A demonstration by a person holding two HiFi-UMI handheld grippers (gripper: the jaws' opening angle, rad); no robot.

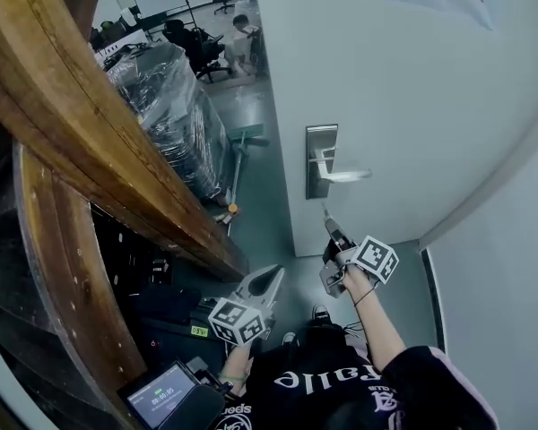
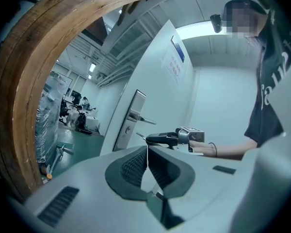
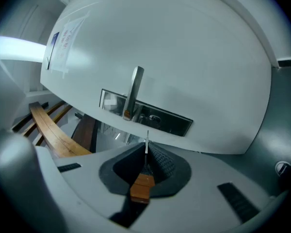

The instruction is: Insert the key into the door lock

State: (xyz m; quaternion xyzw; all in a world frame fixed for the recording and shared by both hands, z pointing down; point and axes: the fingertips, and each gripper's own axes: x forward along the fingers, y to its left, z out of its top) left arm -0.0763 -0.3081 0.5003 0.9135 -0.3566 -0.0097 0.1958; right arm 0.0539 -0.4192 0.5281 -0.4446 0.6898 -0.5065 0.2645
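The white door point(image 1: 403, 88) carries a steel lock plate point(image 1: 321, 161) with a lever handle point(image 1: 342, 176). My right gripper point(image 1: 330, 227) is shut on a key, a little short of the plate's lower end. In the right gripper view the key's brown head point(image 3: 141, 187) sits between the pads and its thin blade point(image 3: 146, 147) points at the keyhole point(image 3: 155, 119) in the lock plate point(image 3: 146, 113), not touching it. My left gripper point(image 1: 271, 280) hangs lower and to the left, jaws shut with nothing in them point(image 2: 147, 152). It looks toward the right gripper point(image 2: 165, 139) and the lock plate point(image 2: 131, 120).
A curved wooden rail point(image 1: 90, 141) fills the left side. Beyond it stand a plastic-wrapped pallet point(image 1: 175, 115) and a mop point(image 1: 238, 164) on the green floor. A white wall point(image 1: 511, 267) meets the door on the right. A small screen device point(image 1: 161, 394) sits at lower left.
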